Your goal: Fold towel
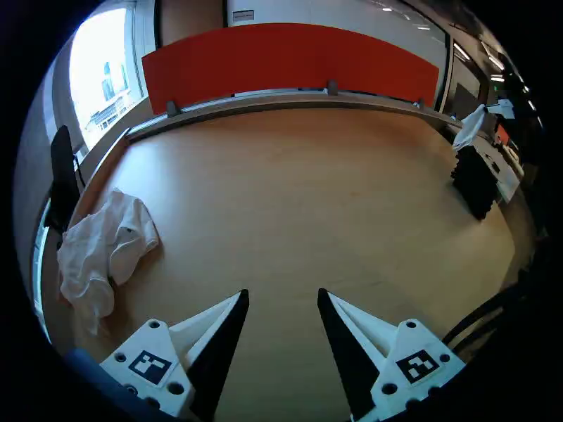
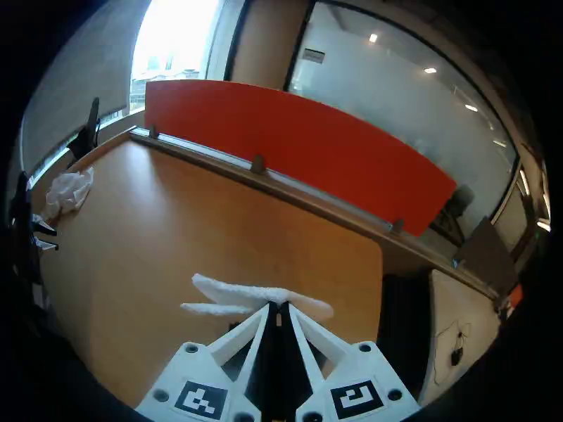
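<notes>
In the left gripper view, the left hand-held gripper (image 1: 282, 292) is held with its fingers spread apart above the wooden surface (image 1: 295, 197). A crumpled towel (image 1: 105, 246) is seen at the surface's left edge, well apart from the fingers.

In the right gripper view, the right hand-held gripper (image 2: 279, 306) is closed, with a flattened white towel (image 2: 260, 294) pinched at its fingertips above the surface. The crumpled towel is seen far off at the left corner, near the red partition (image 2: 295, 148).
</notes>
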Tool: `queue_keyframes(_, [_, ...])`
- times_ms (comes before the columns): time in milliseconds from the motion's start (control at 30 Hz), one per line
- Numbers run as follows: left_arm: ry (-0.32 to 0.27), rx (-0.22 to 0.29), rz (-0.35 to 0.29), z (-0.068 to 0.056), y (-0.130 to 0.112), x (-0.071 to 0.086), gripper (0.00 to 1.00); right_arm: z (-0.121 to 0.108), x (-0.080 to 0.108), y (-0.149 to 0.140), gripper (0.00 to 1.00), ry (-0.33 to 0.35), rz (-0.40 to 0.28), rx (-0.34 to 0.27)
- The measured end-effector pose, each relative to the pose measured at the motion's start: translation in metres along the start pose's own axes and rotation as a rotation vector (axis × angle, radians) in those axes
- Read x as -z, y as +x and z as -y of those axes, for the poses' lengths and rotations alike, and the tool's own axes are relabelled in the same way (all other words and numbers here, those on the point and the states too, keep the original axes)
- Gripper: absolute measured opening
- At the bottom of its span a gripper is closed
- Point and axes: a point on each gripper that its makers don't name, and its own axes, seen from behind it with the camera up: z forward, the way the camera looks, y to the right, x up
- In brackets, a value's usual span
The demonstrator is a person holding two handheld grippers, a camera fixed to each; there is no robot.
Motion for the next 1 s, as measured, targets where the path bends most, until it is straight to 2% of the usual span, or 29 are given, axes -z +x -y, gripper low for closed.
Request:
queue_keyframes(367, [-0.014, -0.017, 0.003, -0.009, -0.003, 0.002, 0.71, -0.011, 0.016, -0.051, 0.04, -0.029, 0.051, -0.051])
queue_keyframes(1000, [-0.011, -0.023, 0.011, -0.010, -0.011, 0.008, 0.71, -0.019, 0.030, -0.109, 0.04, -0.060, 0.128, -0.083])
